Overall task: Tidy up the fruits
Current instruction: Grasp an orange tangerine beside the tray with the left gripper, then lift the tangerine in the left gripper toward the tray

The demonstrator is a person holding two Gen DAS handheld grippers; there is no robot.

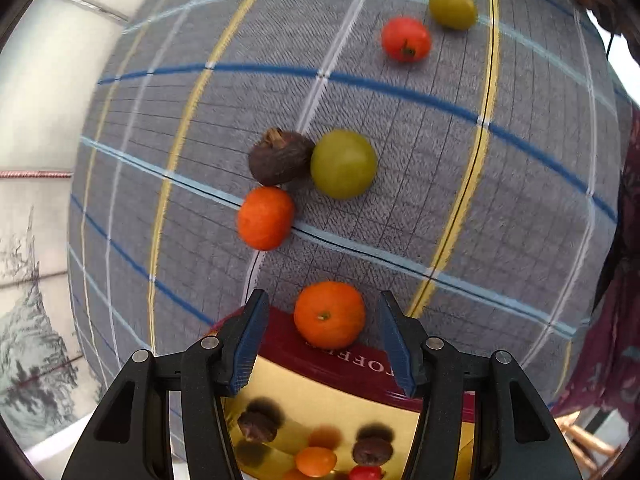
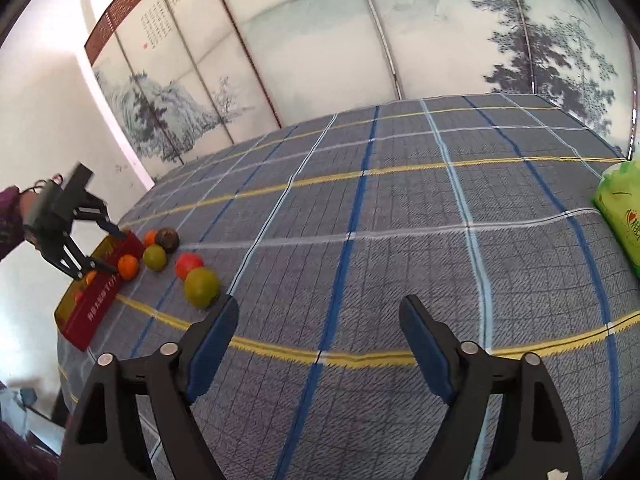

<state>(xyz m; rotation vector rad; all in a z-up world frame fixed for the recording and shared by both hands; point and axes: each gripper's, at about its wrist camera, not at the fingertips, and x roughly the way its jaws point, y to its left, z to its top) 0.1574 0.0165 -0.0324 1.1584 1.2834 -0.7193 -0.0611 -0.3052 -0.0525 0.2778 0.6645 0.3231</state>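
Note:
My left gripper (image 1: 323, 298) points steeply down over the far rim of a red tin (image 1: 280, 332) with a gold inside. An orange fruit (image 1: 329, 315) lies on the cloth against that rim, between the jaws, with a gap showing at each pad. The tin holds several small fruits. Farther out lie another orange fruit (image 1: 265, 218), a brown fruit (image 1: 280, 157), a green fruit (image 1: 343, 163), a red fruit (image 1: 405, 39) and a second green fruit (image 1: 453, 7). My right gripper (image 2: 320, 320) is open and empty over bare cloth, right of the nearest green fruit (image 2: 201, 286).
A checked grey-blue cloth (image 2: 400, 220) covers the table. A green packet (image 2: 620, 220) lies at its right edge. Painted screen panels (image 2: 360, 40) stand behind the table. The tin (image 2: 96, 304) sits at the table's left edge, and a person's patterned sleeve (image 1: 616, 280) shows on the right.

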